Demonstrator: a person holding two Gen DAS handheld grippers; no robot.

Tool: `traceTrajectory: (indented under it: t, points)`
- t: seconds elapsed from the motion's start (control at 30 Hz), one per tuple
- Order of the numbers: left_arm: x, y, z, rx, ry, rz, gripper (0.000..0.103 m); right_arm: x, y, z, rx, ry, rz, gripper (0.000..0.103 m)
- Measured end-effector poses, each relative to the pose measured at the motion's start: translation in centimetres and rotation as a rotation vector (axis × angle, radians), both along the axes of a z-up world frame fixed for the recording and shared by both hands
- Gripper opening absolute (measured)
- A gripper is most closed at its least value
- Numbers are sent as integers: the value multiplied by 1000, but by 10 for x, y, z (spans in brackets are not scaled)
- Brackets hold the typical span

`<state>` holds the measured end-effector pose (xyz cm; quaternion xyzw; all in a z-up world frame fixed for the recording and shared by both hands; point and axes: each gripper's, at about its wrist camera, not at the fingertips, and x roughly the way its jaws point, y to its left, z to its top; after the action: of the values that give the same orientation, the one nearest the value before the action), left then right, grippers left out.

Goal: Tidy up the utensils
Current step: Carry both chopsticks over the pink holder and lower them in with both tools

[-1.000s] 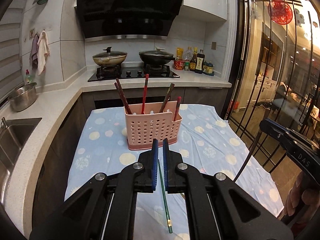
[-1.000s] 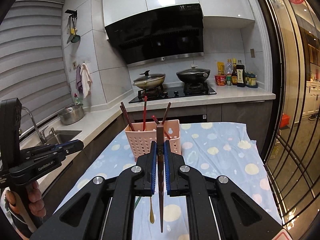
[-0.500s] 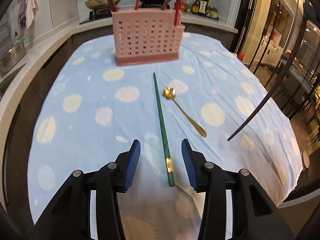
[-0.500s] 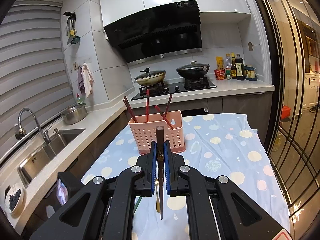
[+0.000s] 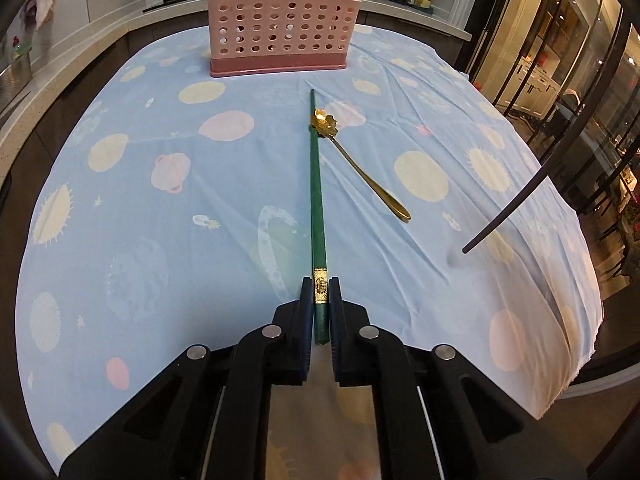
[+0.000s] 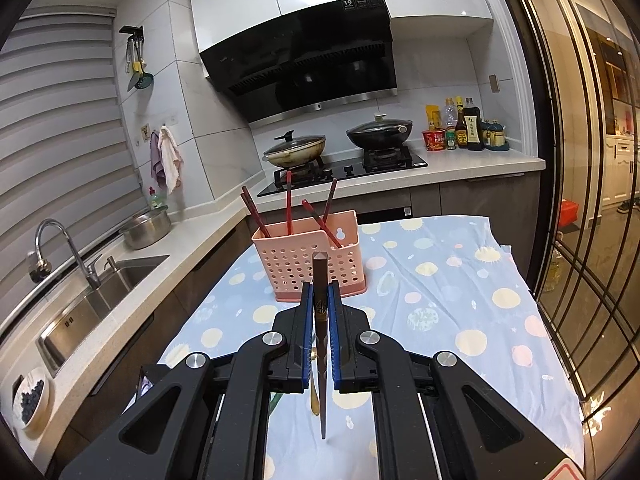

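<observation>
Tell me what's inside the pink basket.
The pink basket holds several reddish-brown chopsticks, leaning upright, tops sticking out. Its perforated wall hides their lower ends and anything lying at the bottom.

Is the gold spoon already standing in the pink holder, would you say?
No, the gold spoon lies flat on the tablecloth before the pink holder, beside the green chopstick.

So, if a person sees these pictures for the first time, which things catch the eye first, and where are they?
Probably the green chopstick, which lies lengthwise on the spotted blue tablecloth with its near end clamped in the left gripper. A gold spoon rests beside it, bowl against the stick. Behind them stands the pink perforated holder with chopsticks in it, and the right gripper holds a dark chopstick upright in front of it.
</observation>
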<state>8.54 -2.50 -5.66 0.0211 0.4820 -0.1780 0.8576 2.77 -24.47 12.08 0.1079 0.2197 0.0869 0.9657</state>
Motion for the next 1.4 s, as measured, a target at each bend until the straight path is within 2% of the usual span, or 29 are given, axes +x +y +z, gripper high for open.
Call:
traceTrajectory:
  t: [0.17, 0.47, 0.63, 0.87, 1.1, 1.27, 1.4]
  points:
    - [-4, 11, 39, -35, -85, 14, 7, -2, -2, 4, -4, -13, -3, 7]
    - [6, 27, 163, -107, -365, 29, 7, 12, 3, 32, -8, -76, 40, 7]
    - [28, 24, 211, -111, -478, 34, 7, 40, 4, 53, 2, -101, 66, 7]
    - [72, 22, 258, -100, -560, 53, 7, 88, 12, 86, 6, -134, 99, 7]
    - [121, 24, 301, -92, -626, 83, 7, 156, 22, 125, 17, -189, 99, 7]
    - [164, 22, 319, -76, -640, 104, 7, 210, 31, 137, 21, -191, 85, 7]
    - [198, 22, 321, -58, -630, 118, 7, 246, 41, 133, 4, -169, 80, 7]
